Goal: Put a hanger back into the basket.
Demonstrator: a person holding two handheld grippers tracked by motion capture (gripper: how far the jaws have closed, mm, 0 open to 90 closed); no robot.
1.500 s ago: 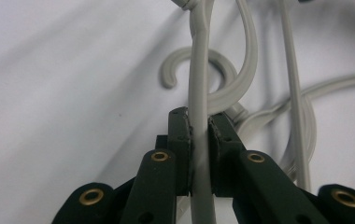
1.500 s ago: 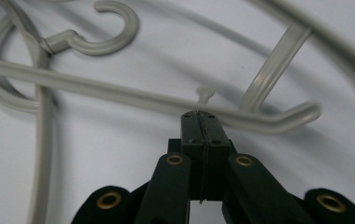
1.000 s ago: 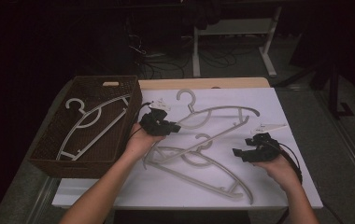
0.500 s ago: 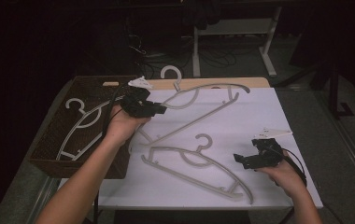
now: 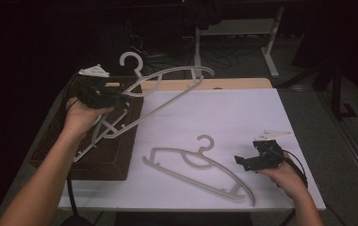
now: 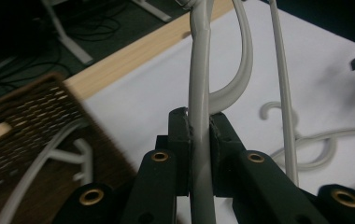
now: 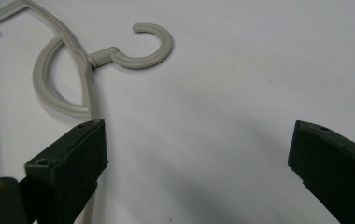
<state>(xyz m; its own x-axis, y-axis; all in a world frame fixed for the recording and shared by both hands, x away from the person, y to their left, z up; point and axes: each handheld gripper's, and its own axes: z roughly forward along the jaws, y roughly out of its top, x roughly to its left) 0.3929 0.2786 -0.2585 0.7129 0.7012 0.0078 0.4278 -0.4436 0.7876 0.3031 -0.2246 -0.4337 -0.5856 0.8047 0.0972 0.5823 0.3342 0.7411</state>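
My left gripper (image 5: 102,95) is clamped on the arm of a grey hanger (image 5: 167,87), which I hold lifted above the wicker basket (image 5: 116,162) at the table's left edge. In the left gripper view the jaws pinch that bar (image 6: 199,121) tight, with no gap on either side; the bar's lower end is hidden behind the jaws and its hook end runs out of the top of the view. From above, the hook rises against the dark background beyond the table. Another hanger (image 5: 99,132) lies in the basket below; my hand (image 5: 80,117) covers part of it, and I cannot tell whether the lifted one touches it.

My right gripper (image 5: 255,160) rests low over the white table (image 5: 262,113), its jaws spread wide and holding nothing. Between them I see only bare tabletop. A second grey hanger (image 5: 200,172) lies flat just beside the left jaw; in the right gripper view its hook (image 7: 143,46) is clear, but its arms run off the frame's left edge.
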